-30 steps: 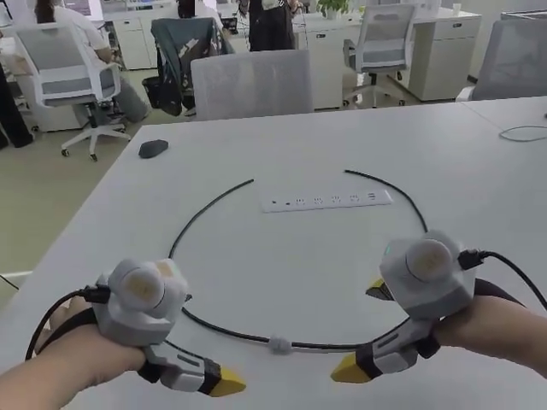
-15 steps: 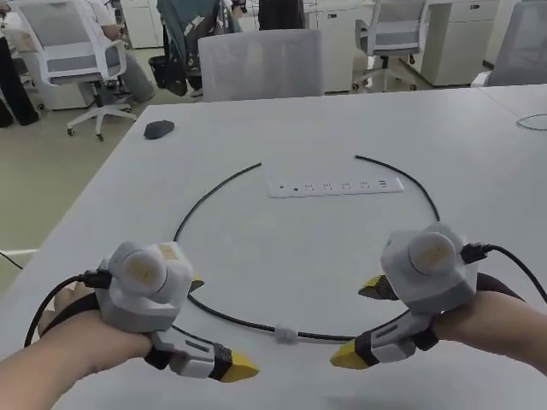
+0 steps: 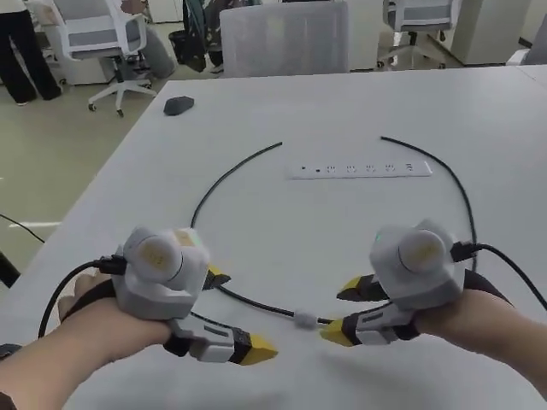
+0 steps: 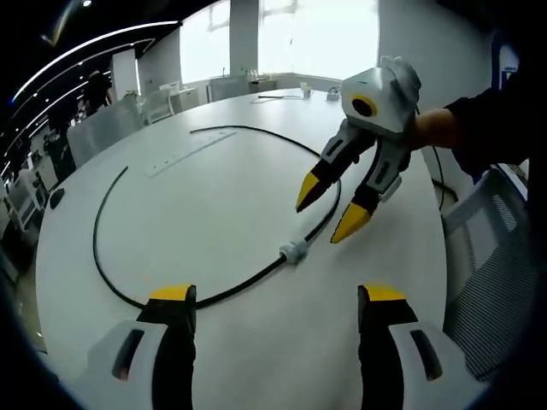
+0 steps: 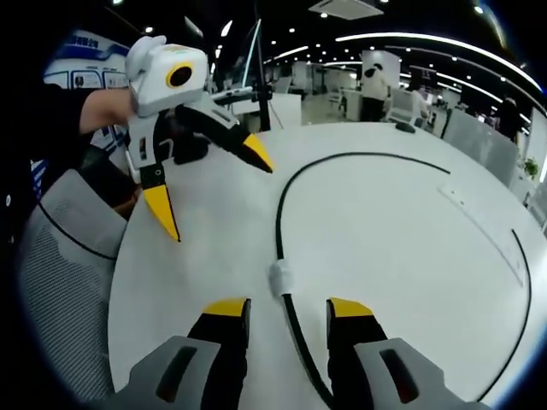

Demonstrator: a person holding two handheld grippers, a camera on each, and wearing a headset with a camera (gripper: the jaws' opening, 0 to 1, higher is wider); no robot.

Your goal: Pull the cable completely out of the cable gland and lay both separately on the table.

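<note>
A long black cable (image 3: 224,182) lies in a wide loop on the white table (image 3: 282,231). A small white cable gland (image 3: 305,319) sits on it at the near side of the loop. My right gripper (image 3: 336,314) is open just right of the gland. In the right gripper view its jaws straddle the cable (image 5: 295,329), with the gland (image 5: 279,276) just ahead. My left gripper (image 3: 239,313) is open on the gland's left, its jaws either side of the cable. In the left gripper view the gland (image 4: 293,251) lies ahead of the open jaws, and the right gripper (image 4: 326,213) faces it.
A white power strip (image 3: 359,169) lies inside the far part of the loop. A dark mouse (image 3: 178,105) rests near the table's far left edge. A grey chair (image 3: 282,38) stands behind the table. The table's near edge is close below both hands.
Both grippers have closed in on the gland from either side. The right gripper's jaws now straddle the cable beside it. The head camera has tilted down.
</note>
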